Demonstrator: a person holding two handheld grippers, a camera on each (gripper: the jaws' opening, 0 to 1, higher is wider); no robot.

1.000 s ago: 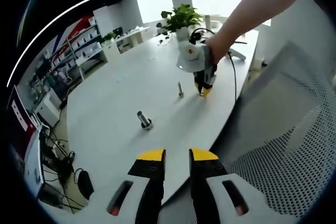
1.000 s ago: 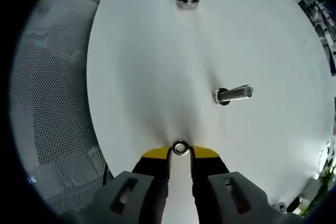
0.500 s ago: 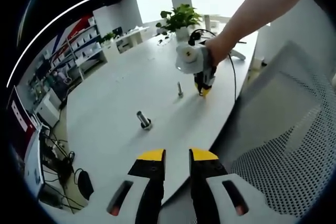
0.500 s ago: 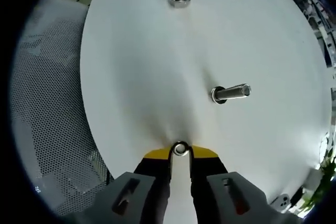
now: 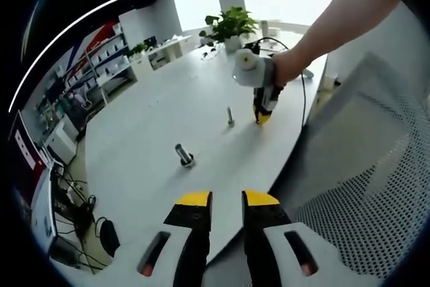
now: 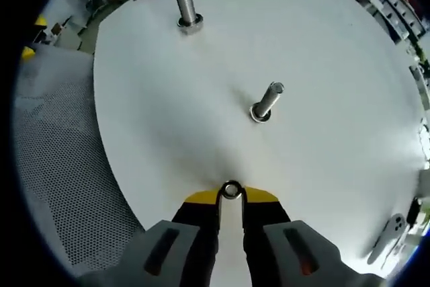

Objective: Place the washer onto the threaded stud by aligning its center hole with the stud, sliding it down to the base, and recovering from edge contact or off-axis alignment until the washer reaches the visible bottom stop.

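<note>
Steel washer (image 6: 231, 190) still pinched in right tool (image 6: 231, 196); tool lifted, tilted.

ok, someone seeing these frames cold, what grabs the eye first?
Probably the small washer pinched between the yellow tips of the right gripper, low in the right gripper view over the white table. Beyond it stand two threaded studs: the nearer stud mid-frame, the far stud toward the top. In the left gripper view, the left gripper hangs empty at the table's edge, jaws slightly apart.
</note>
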